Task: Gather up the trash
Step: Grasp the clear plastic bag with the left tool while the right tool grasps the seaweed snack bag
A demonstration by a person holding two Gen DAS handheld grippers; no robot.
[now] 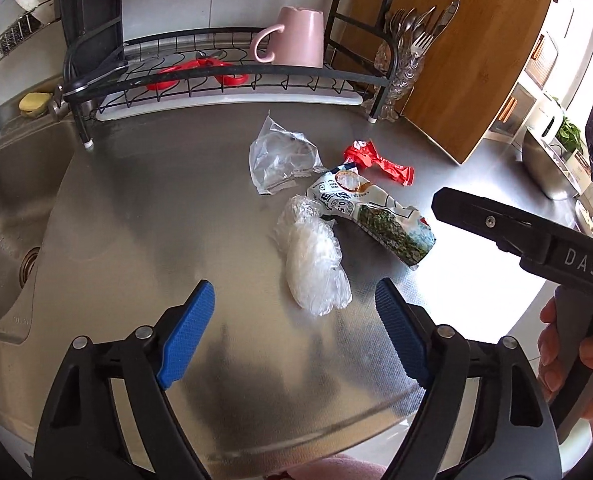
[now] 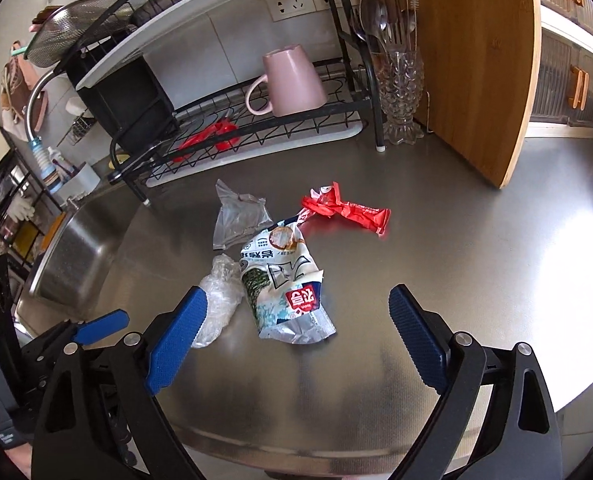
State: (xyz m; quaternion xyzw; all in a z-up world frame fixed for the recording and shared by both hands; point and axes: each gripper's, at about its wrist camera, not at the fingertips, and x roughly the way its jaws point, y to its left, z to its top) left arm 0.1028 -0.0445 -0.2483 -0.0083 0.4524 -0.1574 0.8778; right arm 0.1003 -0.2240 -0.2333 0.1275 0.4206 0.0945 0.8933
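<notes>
Four pieces of trash lie clustered mid-countertop: a printed snack bag (image 2: 286,280), a crumpled clear film (image 1: 316,268) touching its sink-side edge, a clear plastic bag (image 1: 282,156) and a red wrapper (image 2: 346,212) nearer the dish rack (image 2: 256,120). Nothing is collected yet. The left gripper (image 1: 296,324) and right gripper (image 2: 296,328) hover wide open, empty. Judged next: descend, close on one piece. The steel countertop (image 2: 456,240) adjoins a sink (image 1: 8,200).

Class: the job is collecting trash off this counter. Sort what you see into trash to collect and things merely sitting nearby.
Trash: clear plastic bag, red wrapper, printed snack packet, crumpled plastic film.

Nearby only: pink mug, dish rack, red scissors, cutlery holder, cutting board, sink.
</notes>
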